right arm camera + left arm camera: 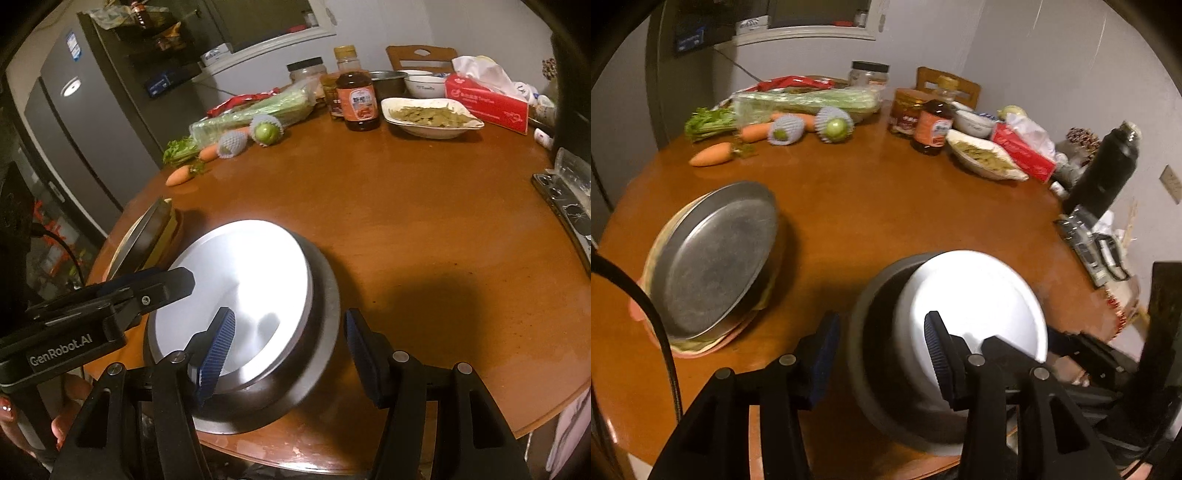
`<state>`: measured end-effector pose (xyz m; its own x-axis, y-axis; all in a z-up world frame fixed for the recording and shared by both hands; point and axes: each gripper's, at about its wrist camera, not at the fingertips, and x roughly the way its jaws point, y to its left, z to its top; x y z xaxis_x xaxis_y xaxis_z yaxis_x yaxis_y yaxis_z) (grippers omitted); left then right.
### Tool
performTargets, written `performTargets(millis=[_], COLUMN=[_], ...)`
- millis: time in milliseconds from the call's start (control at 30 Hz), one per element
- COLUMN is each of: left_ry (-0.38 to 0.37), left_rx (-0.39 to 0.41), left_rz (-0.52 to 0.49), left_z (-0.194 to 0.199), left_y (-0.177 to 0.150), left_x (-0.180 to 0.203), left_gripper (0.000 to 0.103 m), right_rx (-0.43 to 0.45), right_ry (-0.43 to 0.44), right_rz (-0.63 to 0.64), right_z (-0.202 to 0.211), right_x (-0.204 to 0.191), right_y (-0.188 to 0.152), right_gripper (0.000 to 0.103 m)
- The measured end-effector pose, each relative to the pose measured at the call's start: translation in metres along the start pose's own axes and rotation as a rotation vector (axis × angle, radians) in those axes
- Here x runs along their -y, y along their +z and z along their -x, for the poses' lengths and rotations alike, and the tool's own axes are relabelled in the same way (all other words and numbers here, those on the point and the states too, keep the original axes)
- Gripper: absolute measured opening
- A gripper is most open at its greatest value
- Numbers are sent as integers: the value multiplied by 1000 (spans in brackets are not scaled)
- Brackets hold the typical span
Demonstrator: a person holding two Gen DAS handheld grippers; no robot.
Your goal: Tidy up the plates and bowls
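The metal bowls (258, 332) sit nested at the near edge of the round wooden table (424, 229), a shiny inner one inside a darker, wider outer one, and the pair looks tilted rather than flat. The main risk is a slip: the steel is smooth and glary, and the stack is close to the table edge, so a push from either side could probably tip it or slide it off. The inner bowl may also lift out alone if only its rim gets pinched. The left gripper (882, 354) is spread wide, its fingers straddling the left rim of the stack, one outside the dark wall and one inside over the bright bowl; it is not clamped. The right gripper (290, 350) is spread too, straddling the right rim the same way, with nothing pinched. If both close unevenly the bowls could rotate or clang apart. To the left, well apart from the bowls, a metal plate (713, 258) lies tilted on a stack of plates (687, 343), which looks unstable and could slide if bumped. Farther back are carrots (709, 155), a sauce bottle (356, 103), a dish of food (428, 118) and a tissue box (487, 101).
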<state>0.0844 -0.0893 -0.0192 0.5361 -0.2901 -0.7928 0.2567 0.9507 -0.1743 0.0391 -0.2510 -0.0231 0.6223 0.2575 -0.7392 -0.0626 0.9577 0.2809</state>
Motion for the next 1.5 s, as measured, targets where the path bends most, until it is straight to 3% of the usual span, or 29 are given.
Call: performTargets(millis=[300,467,833,1200,1500], left_ry=[-51,-96,-73,13,82], left_rx=[-31,-60,-3,139,157], left_rz=[26,37,43,83,126], left_z=[-10,-18,3,69,80], left_y=[-2,-4,3,36,46], left_x=[-8,-7,-16,-80,-141], left_gripper=[53,48,46,46,46], right_rx=[0,12,52,122,126], right_ry=[8,-8,-16,58,110], right_rz=[13,36,50,183,274], right_z=[-3,-2,2,5,-23], right_x=[-4,-6,-21,-104,-171], right_y=[0,0,8,52,76], right_gripper=[63,59,57,57,57])
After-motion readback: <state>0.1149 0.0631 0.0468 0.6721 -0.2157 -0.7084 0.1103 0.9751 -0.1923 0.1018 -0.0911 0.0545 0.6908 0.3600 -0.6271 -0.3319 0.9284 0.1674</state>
